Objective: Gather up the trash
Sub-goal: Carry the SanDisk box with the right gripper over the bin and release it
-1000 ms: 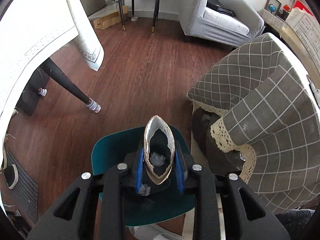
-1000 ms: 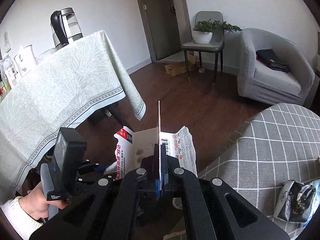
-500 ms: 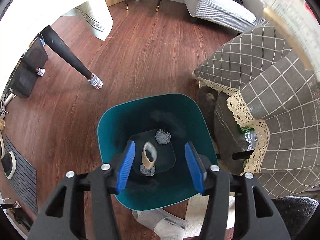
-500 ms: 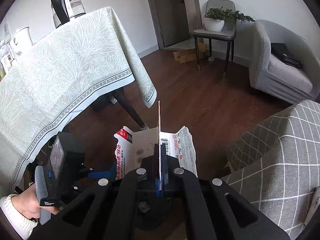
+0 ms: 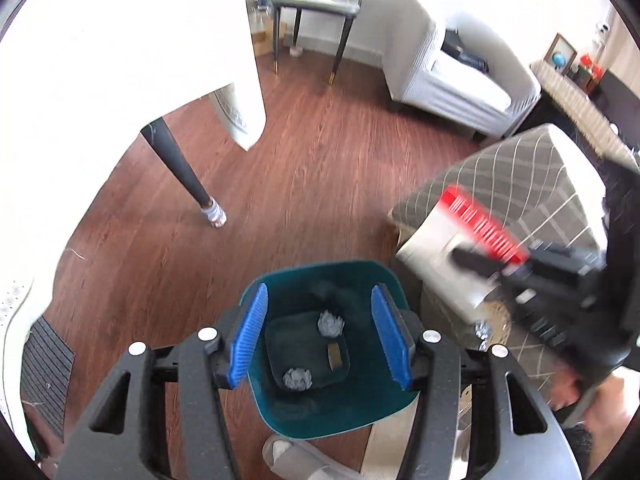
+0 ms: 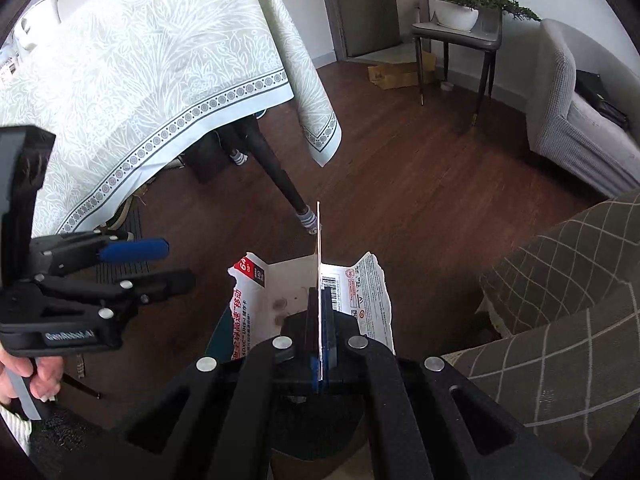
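The teal bin (image 5: 332, 412) sits on the wood floor (image 5: 304, 184) at lower centre of the left wrist view, directly below the left gripper (image 5: 322, 342). It already holds two crumpled foil balls (image 5: 331, 323) and a small brown cardboard piece (image 5: 335, 356) on its bottom.

The key relation: the torn card packaging (image 6: 316, 300) is not yet over the bin. In the left wrist view it shows blurred at right of the frame, as a white and red sheet (image 5: 460, 248) above and to the right of the bin rim, with the right gripper (image 6: 320, 332) carrying it. The right hand is thus the one with work left; judged from this, the move needed is leftward and down toward the bin mouth.

The packaging's long axis runs across the jaws, with one flap standing edge-on straight ahead in the right wrist view.

Jaws, right: pressed together on the packaging, pinching it near its lower middle.

Jaws, left: spread wide, blue pads (image 5: 248, 340) on either side of the bin opening, holding nothing and touching nothing.

The left gripper also appears at left of the right wrist view, well apart from the packaging.
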